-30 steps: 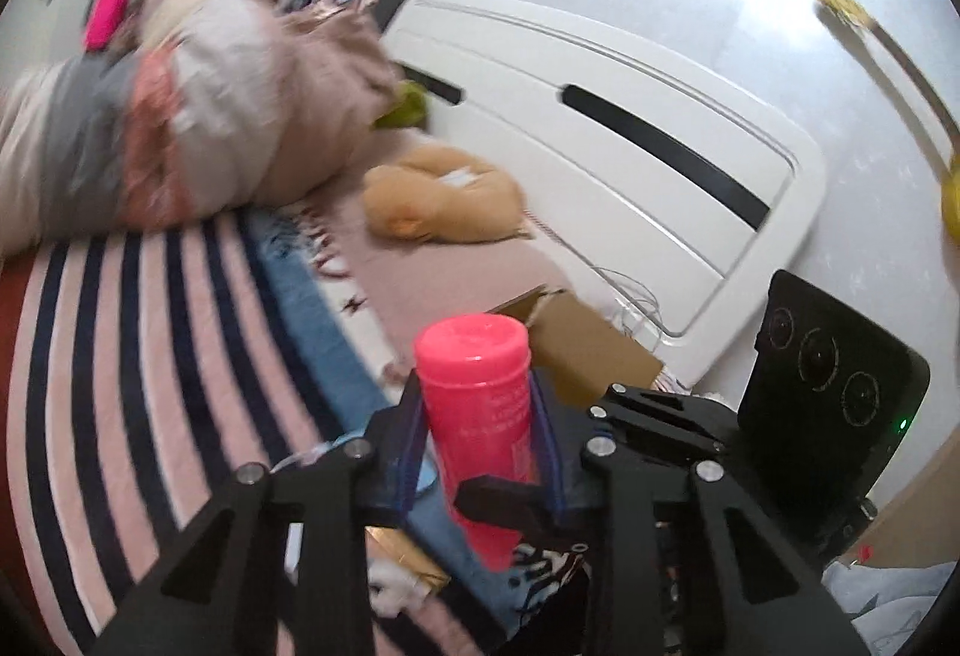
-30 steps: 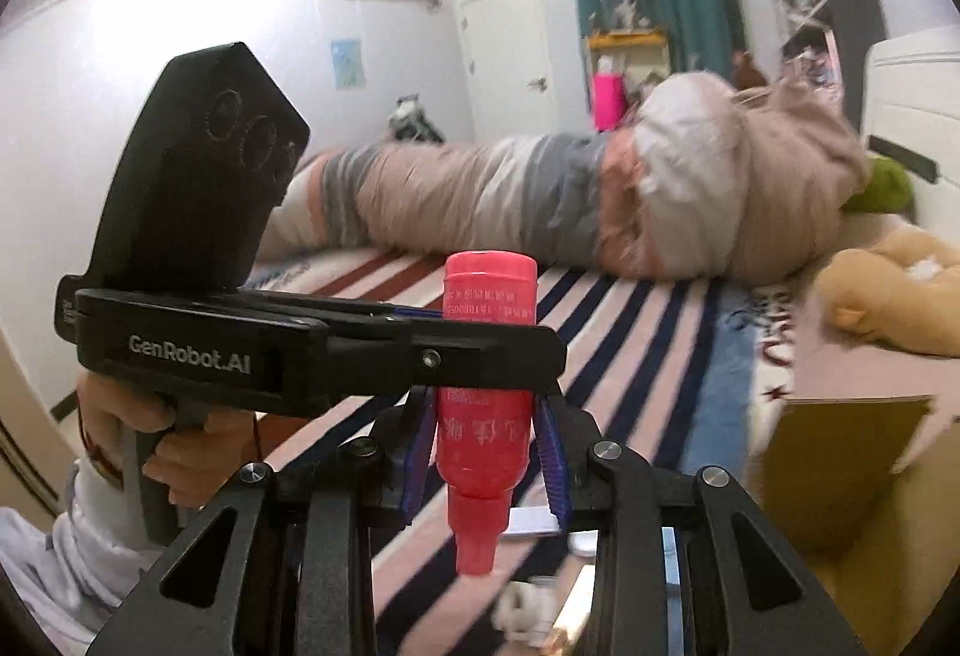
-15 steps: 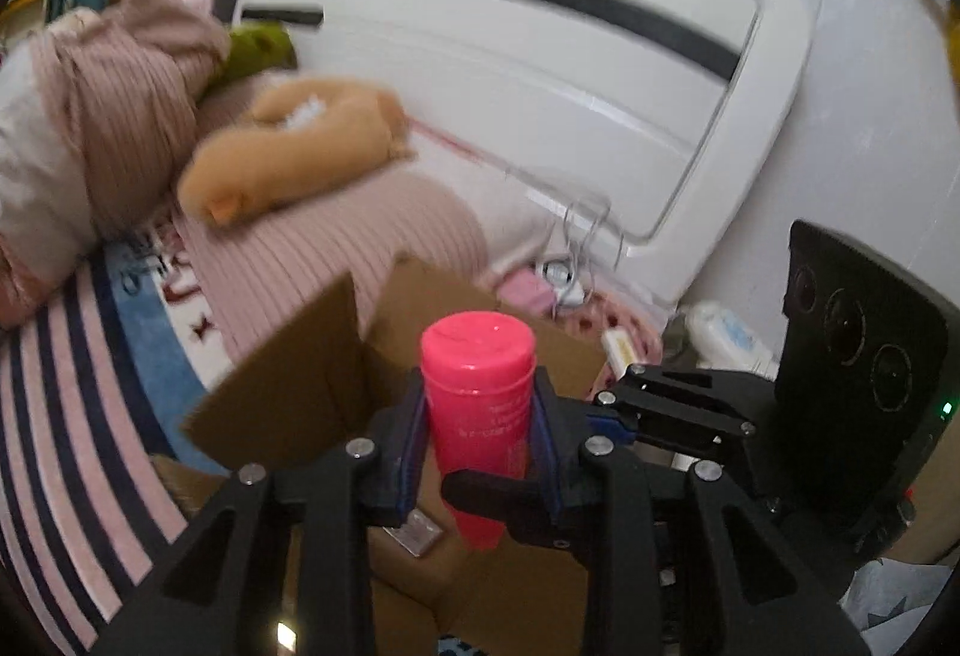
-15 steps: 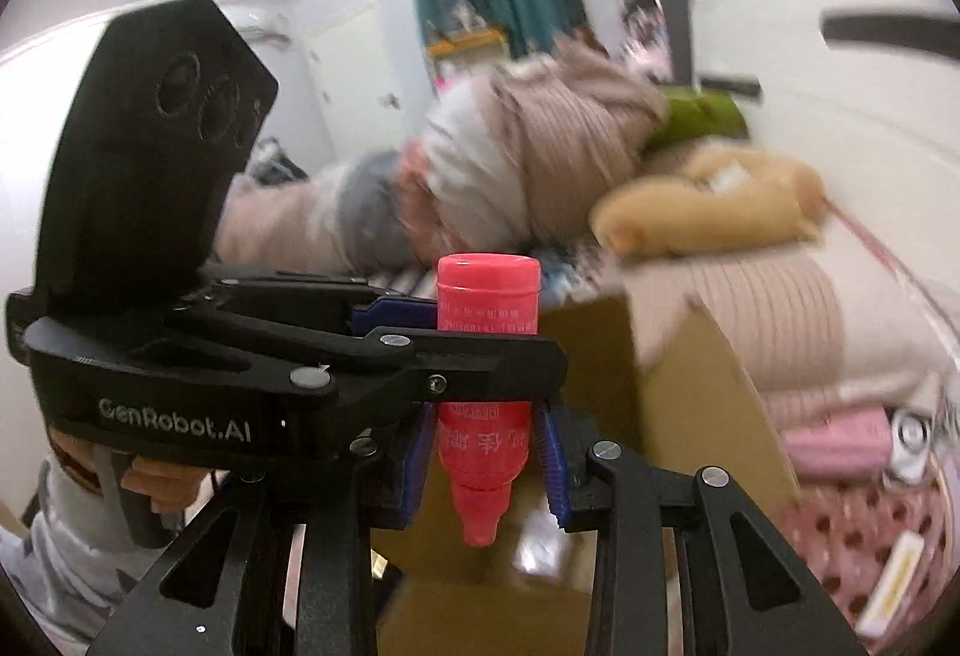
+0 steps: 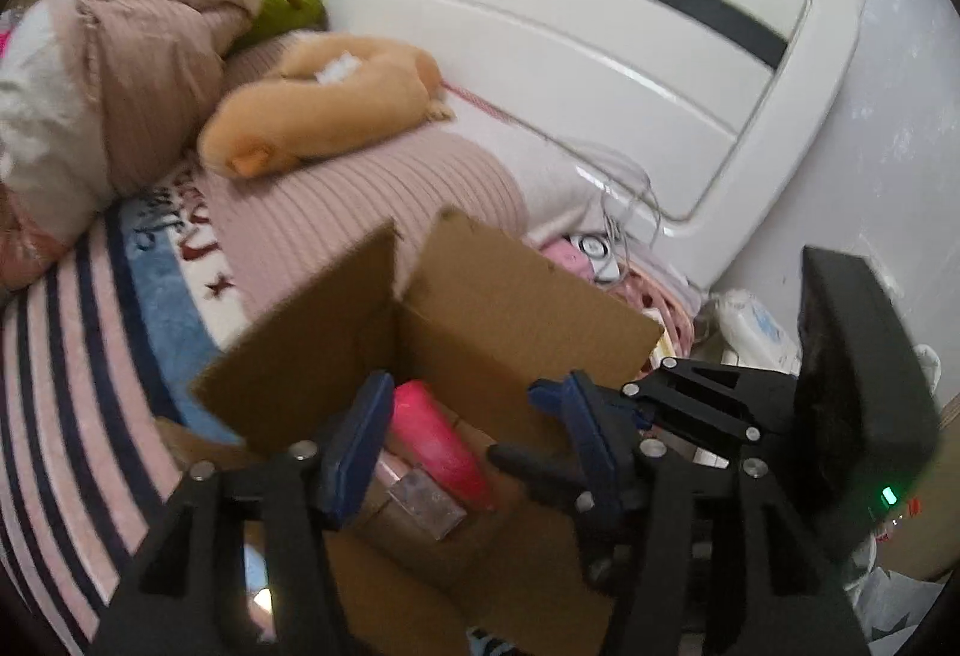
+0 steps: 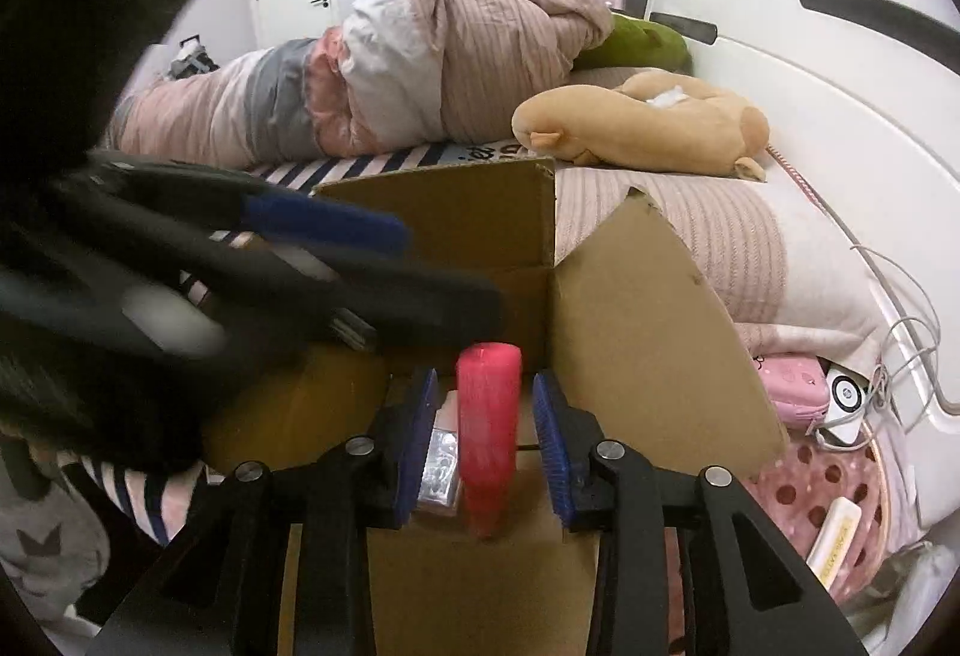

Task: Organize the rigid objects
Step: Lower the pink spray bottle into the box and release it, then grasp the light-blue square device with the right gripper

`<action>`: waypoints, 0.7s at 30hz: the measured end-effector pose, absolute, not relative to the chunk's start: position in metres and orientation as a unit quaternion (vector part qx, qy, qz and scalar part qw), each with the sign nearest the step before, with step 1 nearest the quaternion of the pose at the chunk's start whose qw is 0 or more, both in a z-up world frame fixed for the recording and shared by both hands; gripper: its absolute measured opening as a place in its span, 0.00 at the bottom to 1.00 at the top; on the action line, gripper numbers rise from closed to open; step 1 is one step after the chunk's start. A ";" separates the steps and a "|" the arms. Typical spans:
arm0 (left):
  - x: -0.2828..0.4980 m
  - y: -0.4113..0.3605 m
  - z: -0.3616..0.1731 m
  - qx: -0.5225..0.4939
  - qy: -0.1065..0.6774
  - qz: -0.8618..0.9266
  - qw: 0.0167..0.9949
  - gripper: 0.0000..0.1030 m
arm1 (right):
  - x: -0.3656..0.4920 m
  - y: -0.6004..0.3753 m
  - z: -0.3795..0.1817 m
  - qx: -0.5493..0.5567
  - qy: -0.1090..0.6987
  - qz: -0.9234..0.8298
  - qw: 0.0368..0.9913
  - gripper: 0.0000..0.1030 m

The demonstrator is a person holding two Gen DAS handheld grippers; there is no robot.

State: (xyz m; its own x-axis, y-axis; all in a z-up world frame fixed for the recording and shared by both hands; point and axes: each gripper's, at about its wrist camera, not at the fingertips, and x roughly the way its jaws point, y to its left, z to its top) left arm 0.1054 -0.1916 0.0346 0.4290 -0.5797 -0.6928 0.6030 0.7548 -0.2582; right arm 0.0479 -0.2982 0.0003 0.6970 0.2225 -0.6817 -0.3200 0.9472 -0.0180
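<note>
A pink bottle [image 5: 438,443] lies tilted inside an open cardboard box [image 5: 516,308], free of both grippers. My left gripper [image 5: 468,434] is open above the box, its blue pads wide apart on either side of the bottle. In the right wrist view the same bottle [image 6: 487,440] shows blurred between the spread blue pads of my open right gripper [image 6: 485,440], with the box [image 6: 630,332] behind it. A small clear packet [image 5: 426,500] lies in the box beside the bottle. The left gripper's body crosses the right wrist view's left side [image 6: 240,260].
The box stands on a striped bed cover [image 5: 66,356] near a tan plush toy [image 5: 318,104] and a rolled quilt [image 6: 420,56]. A white headboard [image 5: 570,26] stands behind. A pink dotted basket [image 6: 834,500] with small items sits to the right.
Both grippers held the pink bottle and carried it over the box. Both have opened and the bottle has dropped into the box.
</note>
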 end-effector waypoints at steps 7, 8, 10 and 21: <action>0.068 -0.097 0.071 -0.005 0.339 -0.271 0.901 0.69 | 0.018 -0.267 0.042 -0.025 0.299 0.223 0.928 0.30; 0.063 -0.084 0.072 -0.005 0.333 -0.258 0.907 0.69 | 0.016 -0.260 0.047 -0.022 0.292 0.235 0.927 0.32; 0.052 -0.051 0.072 -0.004 0.321 -0.221 0.921 0.70 | 0.003 -0.234 0.056 -0.024 0.278 0.273 0.920 0.37; 0.009 0.085 0.008 -0.049 0.321 -0.104 0.940 0.75 | 0.004 -0.096 -0.018 -0.088 0.395 0.305 0.862 0.56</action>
